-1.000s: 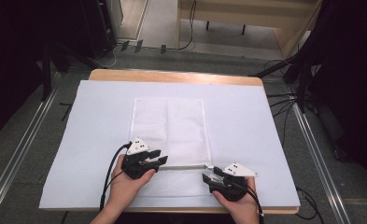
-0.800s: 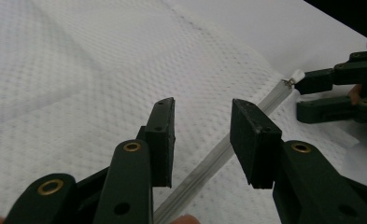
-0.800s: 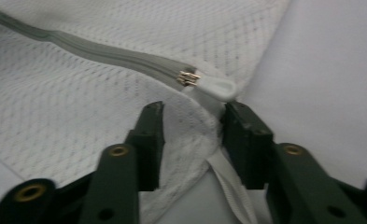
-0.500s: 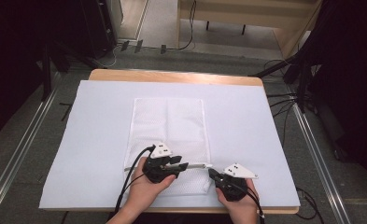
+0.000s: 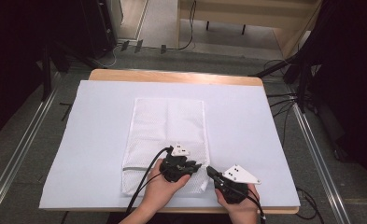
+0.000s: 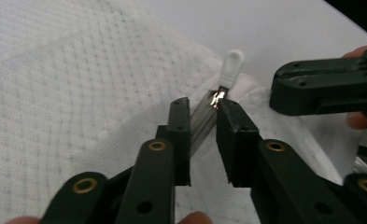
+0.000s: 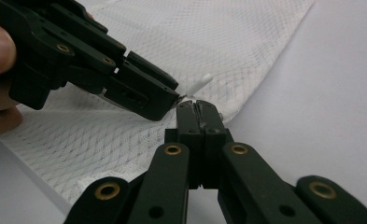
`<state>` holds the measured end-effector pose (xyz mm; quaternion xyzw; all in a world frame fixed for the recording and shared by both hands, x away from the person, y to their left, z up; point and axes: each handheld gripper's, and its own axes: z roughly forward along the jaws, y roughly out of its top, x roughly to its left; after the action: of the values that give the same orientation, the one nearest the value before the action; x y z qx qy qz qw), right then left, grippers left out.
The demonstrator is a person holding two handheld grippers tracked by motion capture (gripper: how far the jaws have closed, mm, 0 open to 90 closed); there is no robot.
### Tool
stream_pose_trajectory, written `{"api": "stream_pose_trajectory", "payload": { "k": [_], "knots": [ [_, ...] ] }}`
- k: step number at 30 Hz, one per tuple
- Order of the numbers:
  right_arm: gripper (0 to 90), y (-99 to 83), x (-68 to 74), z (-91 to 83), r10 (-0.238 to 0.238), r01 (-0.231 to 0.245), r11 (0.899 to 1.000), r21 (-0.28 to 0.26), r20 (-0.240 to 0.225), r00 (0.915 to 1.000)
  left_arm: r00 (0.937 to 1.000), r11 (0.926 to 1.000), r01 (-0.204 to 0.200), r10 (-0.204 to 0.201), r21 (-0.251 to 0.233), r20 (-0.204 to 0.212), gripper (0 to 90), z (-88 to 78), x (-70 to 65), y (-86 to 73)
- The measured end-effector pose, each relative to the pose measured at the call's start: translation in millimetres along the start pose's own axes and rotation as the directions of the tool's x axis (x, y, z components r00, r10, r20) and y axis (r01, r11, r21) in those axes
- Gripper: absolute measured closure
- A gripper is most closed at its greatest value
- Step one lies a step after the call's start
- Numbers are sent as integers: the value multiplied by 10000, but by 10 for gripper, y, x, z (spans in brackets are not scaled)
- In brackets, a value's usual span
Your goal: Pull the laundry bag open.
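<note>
A white mesh bag [image 5: 169, 126] lies flat on the white table cover [image 5: 102, 140], its grey zipper along the near edge. My left gripper [image 5: 197, 167] is over the bag's near right part. In the left gripper view its jaws [image 6: 202, 107] have just been closing and stand a little apart astride the zipper tape, with the white zipper pull [image 6: 231, 66] just beyond their tips. My right gripper [image 5: 209, 170] is at the bag's near right corner. Its jaws [image 7: 198, 105] are pressed together on the bag's edge, close beside the left gripper [image 7: 165, 100] and the pull [image 7: 201, 84].
The cover drapes a wooden table [image 5: 172, 76]. Black cables [image 5: 144, 179] trail from both grippers toward the near edge. Metal rails [image 5: 17, 154] and cables run along the floor on both sides, and wooden furniture [image 5: 246, 14] stands behind the table.
My left gripper has slid right along the bag's near edge until it is almost touching the right gripper. The right hand has stayed in place.
</note>
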<state>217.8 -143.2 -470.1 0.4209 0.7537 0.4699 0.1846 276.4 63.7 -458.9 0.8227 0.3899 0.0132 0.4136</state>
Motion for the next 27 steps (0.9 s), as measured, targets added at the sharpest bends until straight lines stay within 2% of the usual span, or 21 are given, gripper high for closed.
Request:
{"api": "stream_pose_trajectory", "payload": {
  "k": [3,5,8,10,14,16,19,22,27],
  "knots": [
    [900,-1,9,7,-49,49,10000,2,-45,10000,9998,9996,135,-132,-250,124,681,-46,-24,54],
    [900,0,15,6,-43,43,10000,4,-52,10000,9998,9995,116,-112,-285,149,667,-54,-33,70],
    [900,-1,32,10,-102,102,9999,29,-82,9999,9994,9988,301,-295,-387,180,664,-59,-48,122],
    [900,-3,47,16,-179,180,9998,34,-155,9997,9972,9962,727,-716,-483,237,638,-44,-39,171],
    [900,-3,67,16,-285,286,9996,49,-240,9993,9946,9942,1000,-988,-396,302,608,6,-60,213],
    [900,-3,81,15,-356,356,9994,32,-252,9991,9945,9943,1048,-1046,-201,103,626,51,-77,224],
    [900,1,88,10,-445,445,9990,6,-283,9986,9945,9946,1035,-1035,43,140,665,91,-80,217],
    [900,1,86,5,-491,493,9988,50,-320,9983,9947,9948,1014,-1014,40,150,805,65,-66,207],
    [900,4,82,4,-486,487,9988,40,-289,9984,9956,9957,926,-925,-24,169,827,-21,-14,213]
  ]
}}
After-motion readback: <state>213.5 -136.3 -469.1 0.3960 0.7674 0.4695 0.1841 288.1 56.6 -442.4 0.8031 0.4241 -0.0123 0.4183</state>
